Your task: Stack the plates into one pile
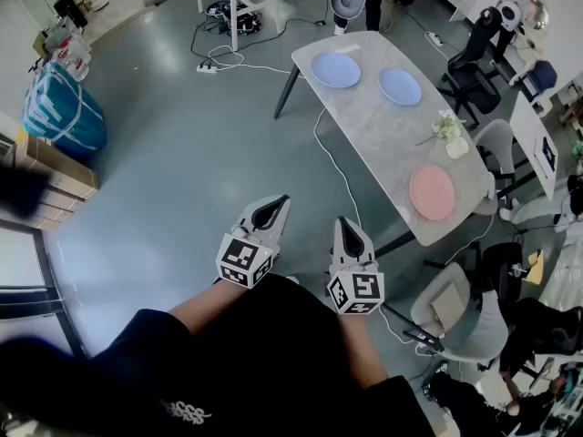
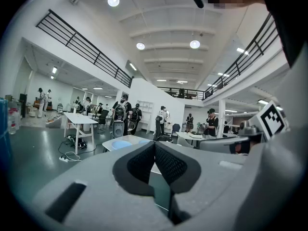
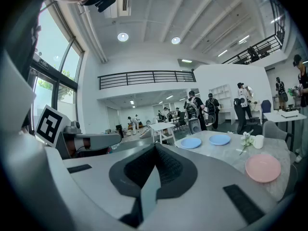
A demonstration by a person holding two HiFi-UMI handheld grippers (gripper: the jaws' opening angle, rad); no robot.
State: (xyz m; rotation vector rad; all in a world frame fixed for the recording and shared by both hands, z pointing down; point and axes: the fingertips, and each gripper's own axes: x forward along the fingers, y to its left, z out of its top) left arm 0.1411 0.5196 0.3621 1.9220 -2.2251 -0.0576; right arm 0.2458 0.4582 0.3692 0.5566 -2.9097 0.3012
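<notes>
Left claw: your left claw is pressed together, pad against pad, and carries nothing. It hangs over the grey floor, well apart from the tabletop.
Right claw: your right claw is also pressed together and empty, just beside the left one at its 3 o'clock.
Tabletop: the pale marbled tabletop lies at about 1 o'clock from your claws in the head view, and runs from 11 o'clock down to 5 o'clock.
Left blue plate: the left blue plate lies flat at the tabletop's far end.
Right blue plate: the right blue plate lies near the first, at its 3 o'clock, not touching it.
Pink plate: the pink plate lies flat at the tabletop's 5 o'clock end, well apart from both blue ones.
Between them: a flower sprig and a white cup sit at the tabletop's 3 o'clock edge.
Pile: you have three single plates, none resting on another.
</notes>
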